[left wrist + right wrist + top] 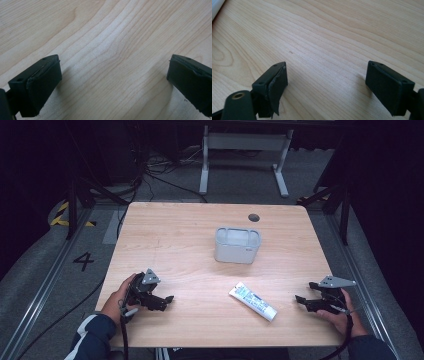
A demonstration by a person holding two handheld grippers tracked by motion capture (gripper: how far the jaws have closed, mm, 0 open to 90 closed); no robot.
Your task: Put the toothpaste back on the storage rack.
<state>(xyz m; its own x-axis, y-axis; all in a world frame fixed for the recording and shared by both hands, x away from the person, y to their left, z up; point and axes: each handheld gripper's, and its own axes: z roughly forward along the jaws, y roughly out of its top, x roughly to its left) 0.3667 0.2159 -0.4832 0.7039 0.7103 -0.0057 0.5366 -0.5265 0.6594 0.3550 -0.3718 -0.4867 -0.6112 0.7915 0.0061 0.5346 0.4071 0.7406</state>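
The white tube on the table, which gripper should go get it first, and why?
Probably the right gripper should slide toward the white tube. The tube lies flat on the table, nearer that gripper than the left gripper, and its jaws stand open with nothing between them. The grey container stands farther back, out of the way.

We see a pale wooden counter (165, 235) with rounded corners and a small dark round hole (254, 217) near its far edge. Around it lies a grey carpeted floor (40, 270), where a black figure 4 (83, 261) is marked to the left. Yellow-and-black striped tape (62, 215) shows farther left, beside dark metal frame legs (75, 205). Black cables (150, 170) trail across the floor behind. A white metal stand (245, 155) rises beyond the counter. The edges of the room sit in deep shadow.
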